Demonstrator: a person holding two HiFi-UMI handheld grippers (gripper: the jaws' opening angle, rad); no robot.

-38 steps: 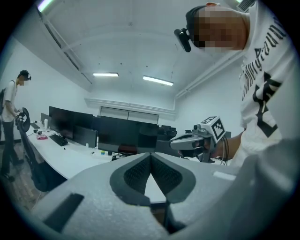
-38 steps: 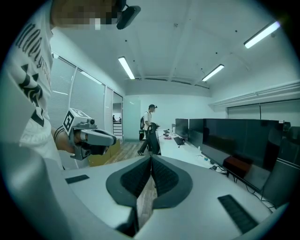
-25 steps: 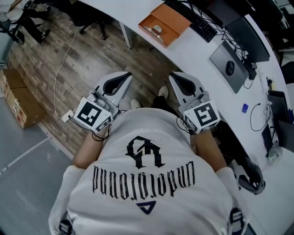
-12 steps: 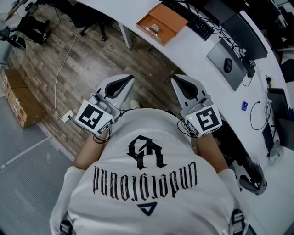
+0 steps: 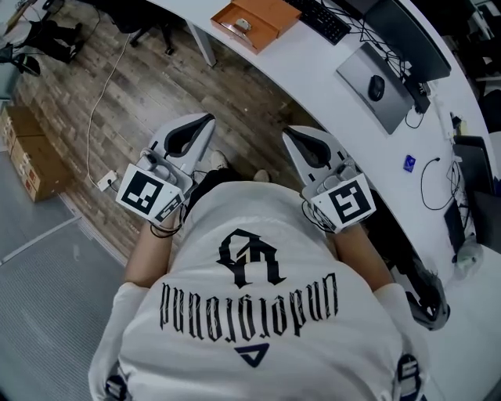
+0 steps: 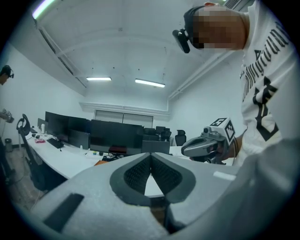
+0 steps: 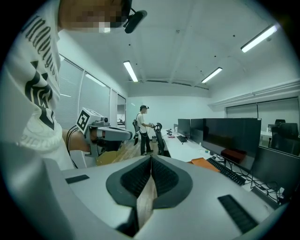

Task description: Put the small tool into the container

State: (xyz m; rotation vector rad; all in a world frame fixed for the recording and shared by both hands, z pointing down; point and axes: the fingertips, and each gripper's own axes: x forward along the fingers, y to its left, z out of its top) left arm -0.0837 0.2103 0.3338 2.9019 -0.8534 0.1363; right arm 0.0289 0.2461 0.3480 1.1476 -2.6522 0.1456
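The jaws of the left gripper (image 5: 205, 121) are pressed together, the ribbed dark pads meeting along a single line, and nothing is held between them. The jaws of the right gripper (image 5: 290, 135) are closed in the same way on nothing; only floor is seen through the slot beneath the pads. Both grippers are held roughly level in front of the person's chest, side by side but apart. They are over the wooden plank floor (image 5: 141, 86), pointed toward the white curved bench (image 5: 305, 74) and well short of it.

Near the edge of that bench a flat, open orange container (image 5: 274, 12) is set, just beside a black keyboard (image 5: 322, 19). A small pale object (image 5: 241, 24) is seen lying inside the container. It is too small here for it to be settled whether it is the small tool, and no other likely tool can be made out on the bench.

Little of the task can be counted as done with the grippers as they stand: nothing is carried and the bench has not been reached. If the pale object is the tool, the placing is already finished. If not, everything is left: the bench must be approached, the tool found and gripped, then lowered into the orange container and let go.
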